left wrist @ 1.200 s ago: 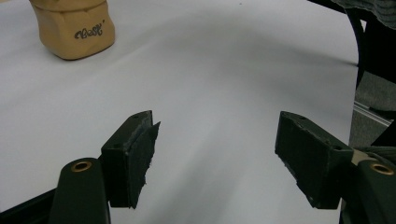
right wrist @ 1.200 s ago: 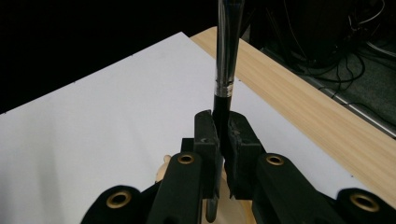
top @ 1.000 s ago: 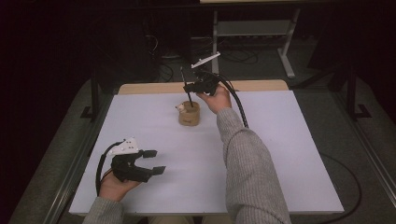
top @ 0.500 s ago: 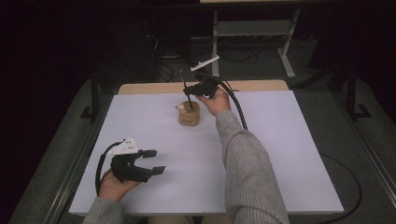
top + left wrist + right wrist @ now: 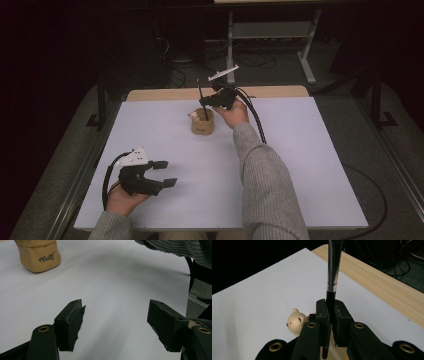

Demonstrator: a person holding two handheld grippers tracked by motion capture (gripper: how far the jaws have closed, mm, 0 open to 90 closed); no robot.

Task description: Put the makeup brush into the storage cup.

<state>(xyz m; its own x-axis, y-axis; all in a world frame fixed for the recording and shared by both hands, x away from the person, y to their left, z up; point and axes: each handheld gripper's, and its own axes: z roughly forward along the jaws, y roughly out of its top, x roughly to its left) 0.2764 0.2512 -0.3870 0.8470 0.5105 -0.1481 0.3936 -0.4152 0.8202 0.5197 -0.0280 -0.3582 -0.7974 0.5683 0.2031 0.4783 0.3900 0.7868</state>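
We see our right gripper (image 5: 205,100) above the far middle of the white table (image 5: 300,165), at about twelve o'clock from the table's centre. Its jaws are clamped on a thin black brush (image 5: 201,97), which stands nearly upright with its lower end inside a small tan cup (image 5: 202,121). In the right gripper view the two pads press on the black handle of the brush (image 5: 333,272) from both sides, just below its shiny metal band, and the stem rises out of the top of the picture. A little bear head (image 5: 295,321) sits at the cup's rim, at about nine o'clock from the jaws.

Our left gripper (image 5: 165,173) rests low at about seven o'clock on the table, well apart from the cup. Its jaws stand wide apart with nothing between them; in the left gripper view we see only bare white tabletop between the two pads (image 5: 75,320), and the cup (image 5: 40,255) lies far off at about eleven o'clock, with dark script on its side. A grey knitted sleeve (image 5: 265,175) runs from the near edge up to the right hand (image 5: 232,112)
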